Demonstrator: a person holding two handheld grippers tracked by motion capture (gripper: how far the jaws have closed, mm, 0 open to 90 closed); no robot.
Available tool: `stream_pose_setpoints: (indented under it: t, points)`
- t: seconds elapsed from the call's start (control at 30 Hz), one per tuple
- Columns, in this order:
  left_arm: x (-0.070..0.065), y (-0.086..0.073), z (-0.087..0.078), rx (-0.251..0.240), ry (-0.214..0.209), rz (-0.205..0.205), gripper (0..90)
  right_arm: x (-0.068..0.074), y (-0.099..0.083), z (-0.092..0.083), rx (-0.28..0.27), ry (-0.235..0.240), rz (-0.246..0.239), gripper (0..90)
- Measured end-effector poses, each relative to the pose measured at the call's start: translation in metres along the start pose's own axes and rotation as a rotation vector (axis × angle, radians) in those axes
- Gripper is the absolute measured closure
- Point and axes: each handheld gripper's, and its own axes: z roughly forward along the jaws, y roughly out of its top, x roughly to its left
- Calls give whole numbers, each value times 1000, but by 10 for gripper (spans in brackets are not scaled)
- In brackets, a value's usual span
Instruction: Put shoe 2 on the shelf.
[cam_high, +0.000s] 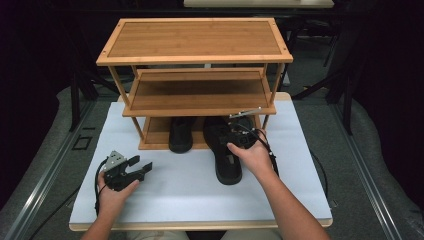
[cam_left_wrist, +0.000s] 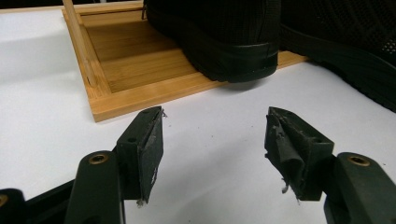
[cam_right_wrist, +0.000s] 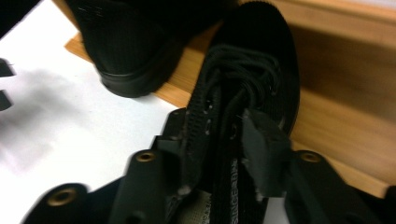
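Observation:
A black lace-up shoe (cam_high: 227, 162) lies with its toe on the bottom shelf of a bamboo shoe rack (cam_high: 195, 40) and its heel out on the white table top. My right gripper (cam_high: 236, 134) hovers over its laces. In the right gripper view the jaws (cam_right_wrist: 219, 128) stand apart on either side of the laced throat of this shoe (cam_right_wrist: 261, 60), so the gripper is open. A second black shoe (cam_high: 180, 136) stands on the bottom shelf to the left. My left gripper (cam_high: 141, 164) rests open on the table at the front left, empty (cam_left_wrist: 215, 126), pointing at that shoe's heel (cam_left_wrist: 219, 42).
The rack's middle shelf (cam_high: 197, 95) and top shelf are bare. The bottom shelf's front rail (cam_left_wrist: 140, 100) lies just beyond the left jaws. The white table top (cam_high: 175, 200) stretches wide in front of the rack. Dark floor and stand legs surround the table.

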Motion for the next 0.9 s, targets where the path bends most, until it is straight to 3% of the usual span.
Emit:
stream_pose_setpoints:
  t: [0.03, 0.23, 0.27, 0.3, 0.43, 0.53, 0.57, 0.63, 0.77, 0.87, 0.9]
  points:
    - [0, 0, 0, 1, 2, 1, 377, 2, -2, -5, -26, -11, -15, 585]
    - [0, 0, 0, 3, 0, 4, 377, 7, -24, -32, -183, 34, -77, 502]
    - [0, 0, 0, 3, 0, 5, 377, 8, -29, -36, -203, 0, -83, 487]
    - [0, 0, 0, 5, 0, 5, 377, 7, -33, -40, -222, 47, -90, 476]
    - [0, 0, -1, -1, 1, 2, 377, 11, -65, -56, -335, 54, -103, 381]
    - [-1, 0, 1, 4, 4, 5, 377, 16, -96, -56, -384, 58, -104, 347]
    - [-2, 0, 1, 8, 4, 7, 377, 16, -107, -52, -368, 82, -105, 338]
    - [-4, 0, 2, 8, 1, 13, 377, 19, -121, -41, -337, 53, -116, 338]
    - [-5, 0, 3, 13, 1, 17, 377, 19, -130, -25, -310, -3, -100, 355]
    - [-3, 0, 3, 11, 0, 14, 377, 17, -129, -16, -282, -59, -99, 459]
    - [-3, 0, 3, 10, 0, 11, 376, 15, -129, -14, -272, -41, -74, 522]
